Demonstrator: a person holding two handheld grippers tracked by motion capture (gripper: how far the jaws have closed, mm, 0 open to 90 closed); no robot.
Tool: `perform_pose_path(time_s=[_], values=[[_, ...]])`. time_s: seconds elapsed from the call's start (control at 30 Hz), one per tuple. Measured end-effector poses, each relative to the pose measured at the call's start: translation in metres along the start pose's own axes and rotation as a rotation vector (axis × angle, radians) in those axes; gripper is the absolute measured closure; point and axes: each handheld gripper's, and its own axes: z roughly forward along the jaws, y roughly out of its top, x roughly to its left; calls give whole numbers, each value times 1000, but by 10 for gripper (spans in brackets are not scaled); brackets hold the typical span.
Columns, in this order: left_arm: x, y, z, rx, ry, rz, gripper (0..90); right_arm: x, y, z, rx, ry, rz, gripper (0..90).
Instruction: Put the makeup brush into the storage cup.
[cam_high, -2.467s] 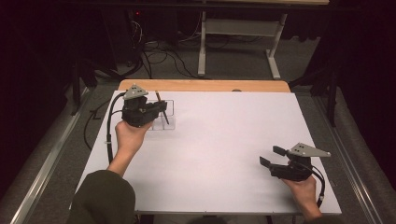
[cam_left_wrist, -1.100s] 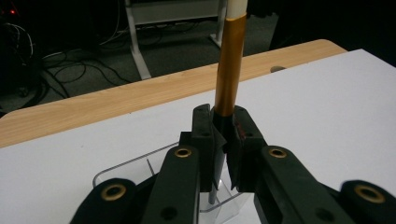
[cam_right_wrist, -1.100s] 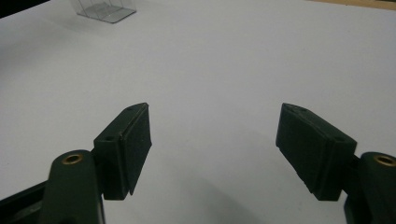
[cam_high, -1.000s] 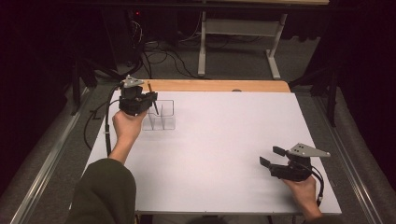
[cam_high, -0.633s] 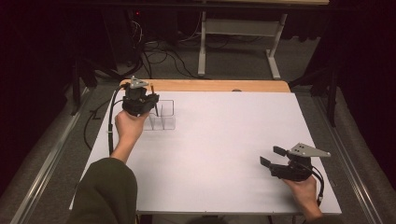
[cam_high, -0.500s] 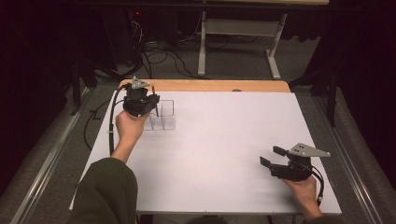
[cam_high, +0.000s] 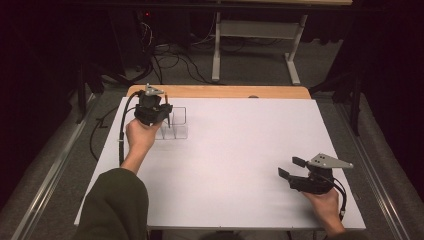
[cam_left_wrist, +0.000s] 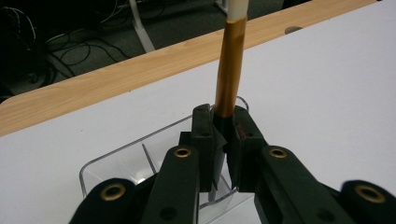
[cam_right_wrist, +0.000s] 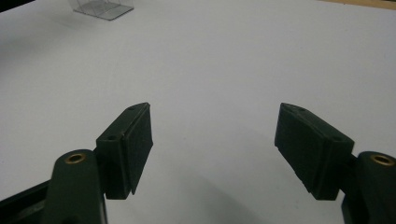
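Observation:
A clear plastic organiser (cam_high: 175, 125) with small compartments stands on the white table at the back left. My left gripper (cam_high: 161, 111) hovers over its left end, shut on a brown stick with a white tip (cam_left_wrist: 230, 65). The stick stands nearly upright, and its dark lower end points down into a compartment of the clear organiser (cam_left_wrist: 135, 156). My right gripper (cam_high: 289, 168) rests near the table's front right, open, with nothing between its pads (cam_right_wrist: 135, 144). Far off in the right gripper view I see the organiser (cam_right_wrist: 103, 8).
The white tabletop (cam_high: 240, 150) has a wooden strip (cam_high: 220, 91) along its far edge. Beyond it are a dark floor with cables (cam_high: 175, 55) and a white desk frame (cam_high: 255, 35). A cable (cam_high: 121, 125) trails from the left gripper.
My left gripper has moved back and left, turned the stick from slanted to nearly upright, and lowered it over the organiser's left end. The right gripper has stayed put.

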Motion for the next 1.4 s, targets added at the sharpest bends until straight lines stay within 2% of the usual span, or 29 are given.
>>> perform_pose_path(time_s=[0.23,0.33,0.47,0.6,0.7,0.83,1.4], values=[[0,-1,4,22,-3,0,805,1,0,-1,-4,1,-5,296],[-1,-1,4,22,2,12,702,1,0,-1,-6,0,-2,297],[-1,-1,1,12,4,3,579,1,0,-1,-7,0,-6,296],[1,0,-2,-3,9,-16,479,2,0,-1,-7,0,-6,297],[1,0,-4,-12,19,-13,435,2,1,-1,-6,1,-8,297],[2,0,-8,-31,12,-22,407,2,0,-1,-6,0,-6,297],[-4,2,-18,-88,-15,-14,380,1,0,-1,-8,4,0,296]])
